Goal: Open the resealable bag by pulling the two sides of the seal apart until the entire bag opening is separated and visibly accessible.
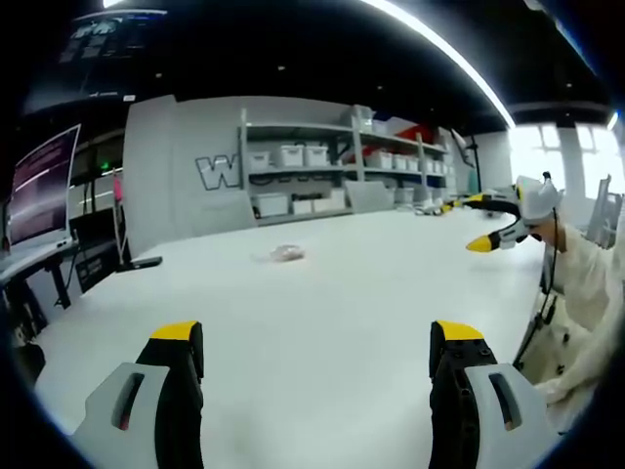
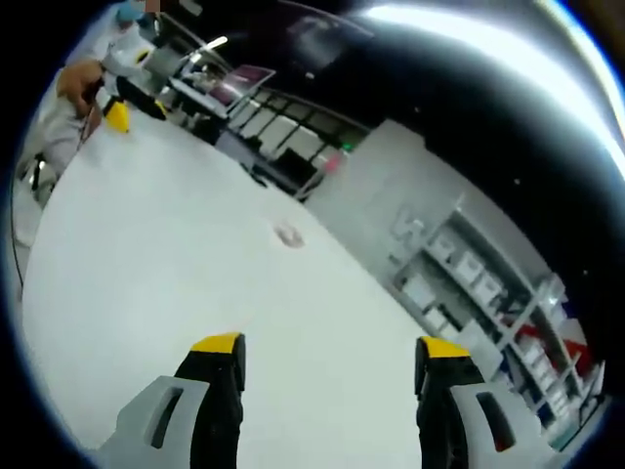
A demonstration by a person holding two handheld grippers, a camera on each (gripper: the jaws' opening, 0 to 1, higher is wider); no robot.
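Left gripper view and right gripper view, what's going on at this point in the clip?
Nothing is being handled yet. The left gripper and the right gripper are both open and empty above a wide white table. A small, pale, crumpled item, probably the resealable bag, lies far out on the table, too distant to tell whether its seal is shut. Across the table a person in light clothing holds another yellow-tipped gripper. Shelves with white bins stand behind.

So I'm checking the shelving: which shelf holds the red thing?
The top shelf of the grey rack behind the table; a red item sits at its right end, while lower shelves carry white bins.
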